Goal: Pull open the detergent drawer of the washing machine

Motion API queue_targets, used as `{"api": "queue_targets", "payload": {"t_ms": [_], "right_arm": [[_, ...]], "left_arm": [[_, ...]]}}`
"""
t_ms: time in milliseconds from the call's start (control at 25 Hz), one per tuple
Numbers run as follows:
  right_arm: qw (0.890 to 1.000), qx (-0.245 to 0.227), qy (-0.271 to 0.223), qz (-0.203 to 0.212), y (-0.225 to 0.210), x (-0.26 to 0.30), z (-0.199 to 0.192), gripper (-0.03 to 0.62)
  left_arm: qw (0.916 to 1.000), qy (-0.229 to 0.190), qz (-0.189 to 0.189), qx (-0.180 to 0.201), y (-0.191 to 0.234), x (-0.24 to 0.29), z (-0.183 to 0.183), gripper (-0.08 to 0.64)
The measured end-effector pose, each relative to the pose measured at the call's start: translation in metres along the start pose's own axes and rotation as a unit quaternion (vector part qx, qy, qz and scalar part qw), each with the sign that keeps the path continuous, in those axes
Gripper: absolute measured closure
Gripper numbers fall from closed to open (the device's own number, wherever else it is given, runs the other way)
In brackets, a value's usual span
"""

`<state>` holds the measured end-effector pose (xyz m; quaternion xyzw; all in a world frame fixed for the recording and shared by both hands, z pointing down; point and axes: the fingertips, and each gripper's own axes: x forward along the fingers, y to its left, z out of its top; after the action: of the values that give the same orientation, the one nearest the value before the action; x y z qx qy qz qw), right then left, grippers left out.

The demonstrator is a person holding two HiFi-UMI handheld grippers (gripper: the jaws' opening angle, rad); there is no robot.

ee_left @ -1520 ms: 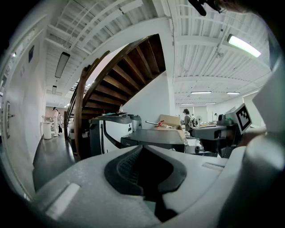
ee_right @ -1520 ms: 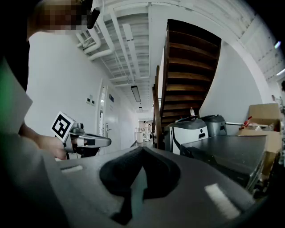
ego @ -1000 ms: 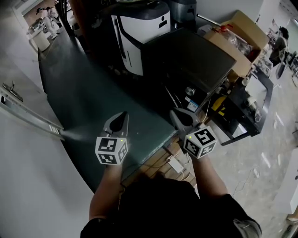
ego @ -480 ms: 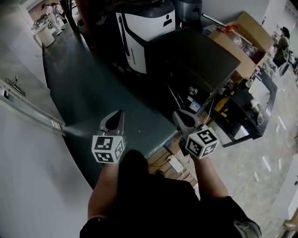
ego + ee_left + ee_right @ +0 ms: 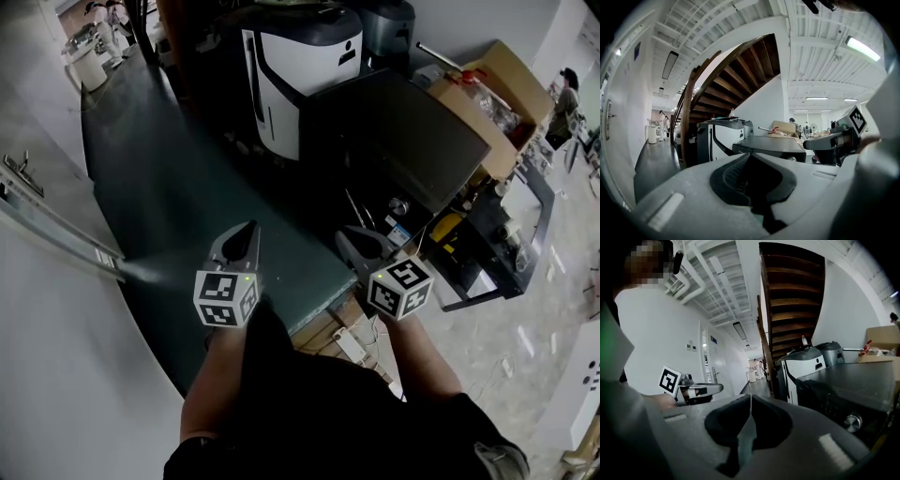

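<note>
The washing machine (image 5: 398, 131) is a dark box with a round knob (image 5: 400, 206) on its front. It stands ahead and to the right of both grippers, and I cannot make out its detergent drawer. My left gripper (image 5: 247, 229) is shut and empty, held over the dark green floor. My right gripper (image 5: 346, 234) is shut and empty too, a short way in front of the machine's near corner and clear of it. The left gripper view shows the machine (image 5: 768, 145) beyond the shut jaws. In the right gripper view the knob (image 5: 853, 422) sits low at the right.
A white and black appliance (image 5: 300, 66) stands behind the washing machine under a wooden stair. An open cardboard box (image 5: 487, 84) and a black rack (image 5: 487, 234) are to the right. At the left are a white wall and a door with a handle (image 5: 23, 173). People stand far off.
Both grippers have slid a little across the floor towards the machines, staying shut. The head view has shifted, so the washing machine now sits slightly further right.
</note>
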<state>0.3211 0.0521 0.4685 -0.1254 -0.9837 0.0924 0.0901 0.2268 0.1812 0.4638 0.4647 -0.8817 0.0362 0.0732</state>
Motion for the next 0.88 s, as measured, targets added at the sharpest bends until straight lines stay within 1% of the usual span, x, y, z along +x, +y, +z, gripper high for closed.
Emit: {"api": "queue_targets", "payload": {"t_ms": [120,160,240,320,400,560,720,880], "right_arm": [[1.0,-0.014,0.002,-0.007,-0.011,0.028,0.002,0.589],[1.0,-0.013,0.003,-0.008,-0.015,0.037,0.002,0.589],[1.0,-0.008,0.008,-0.005,-0.022,0.056,0.002,0.569],[1.0,-0.004,0.012,-0.005,-0.029,0.077,0.005,0.566],[1.0,0.0,0.014,-0.01,-0.04,0.098,0.008,0.565],[0.999,0.009,0.024,-0.025,-0.058,0.136,0.012,0.534],[0.999,0.016,0.036,-0.037,-0.068,0.179,0.023,0.534],[0.998,0.016,0.046,-0.049,-0.069,0.223,0.044,0.534]], "left_arm": [[1.0,-0.004,-0.007,-0.002,0.021,0.024,0.001,0.549],[0.9999,-0.003,-0.01,-0.003,0.027,0.032,0.001,0.549],[0.9999,0.002,-0.016,-0.002,0.041,0.05,0.0,0.549],[0.9998,0.006,-0.021,-0.003,0.057,0.068,0.003,0.549],[0.9995,0.009,-0.028,-0.004,0.073,0.088,0.004,0.549],[0.9988,0.02,-0.045,-0.007,0.104,0.12,0.004,0.549],[0.9977,0.031,-0.057,-0.017,0.144,0.145,0.004,0.549],[0.9962,0.05,-0.066,-0.028,0.191,0.165,0.012,0.549]]}}
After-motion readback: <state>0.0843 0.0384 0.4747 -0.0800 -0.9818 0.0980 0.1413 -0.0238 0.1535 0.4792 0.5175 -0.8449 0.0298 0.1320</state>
